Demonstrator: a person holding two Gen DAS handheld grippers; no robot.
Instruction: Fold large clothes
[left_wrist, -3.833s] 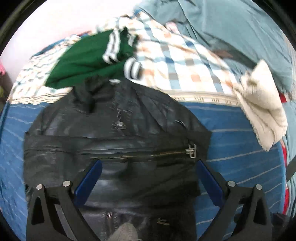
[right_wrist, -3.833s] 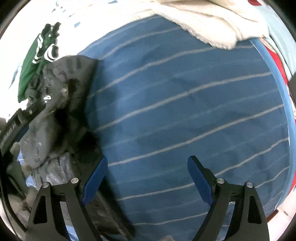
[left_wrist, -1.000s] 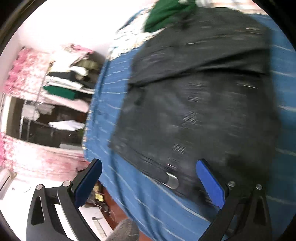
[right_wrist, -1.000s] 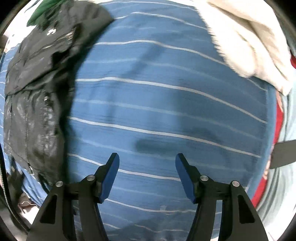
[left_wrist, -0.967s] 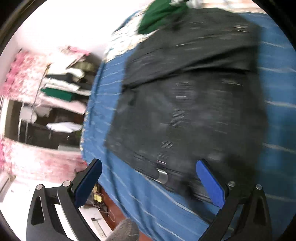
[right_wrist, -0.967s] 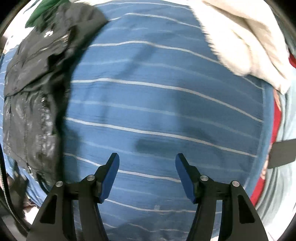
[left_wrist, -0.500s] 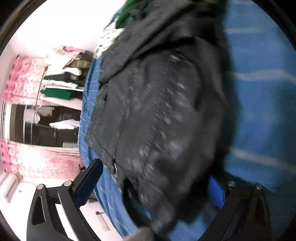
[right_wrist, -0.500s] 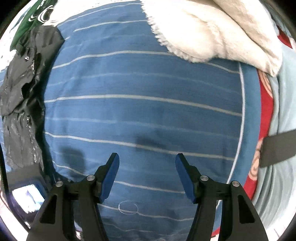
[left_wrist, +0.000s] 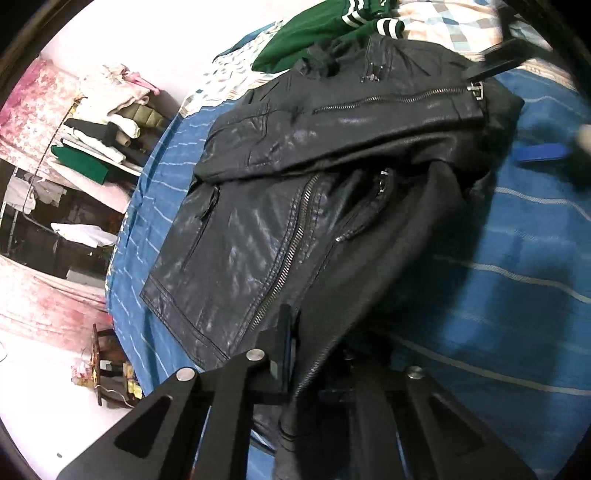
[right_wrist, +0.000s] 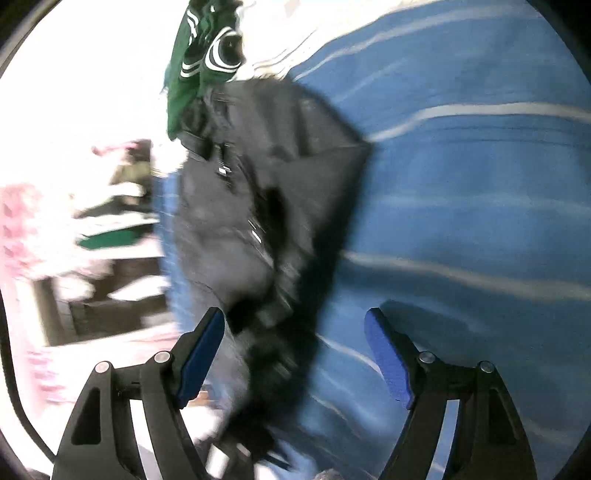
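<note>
A black leather jacket (left_wrist: 314, 206) with silver zippers lies partly folded on the blue striped bedspread (left_wrist: 498, 277). My left gripper (left_wrist: 317, 354) is shut on the jacket's near hem, with the leather pinched between the jaws. The right gripper shows blurred at the right edge of the left wrist view (left_wrist: 543, 153), beside the jacket's far end. In the right wrist view my right gripper (right_wrist: 295, 350) is open and empty, hovering over the jacket's edge (right_wrist: 266, 206) and the bedspread (right_wrist: 461, 184); this view is motion-blurred.
A green garment with white stripes (left_wrist: 325, 33) and a checked cloth (left_wrist: 443, 22) lie beyond the jacket. Shelves with stacked clothes (left_wrist: 96, 136) stand past the bed's left edge. A small wooden stand (left_wrist: 107, 369) sits on the floor below.
My left gripper has closed on the jacket's near hem. My right gripper has swung left from the bare bedspread toward the jacket, staying open.
</note>
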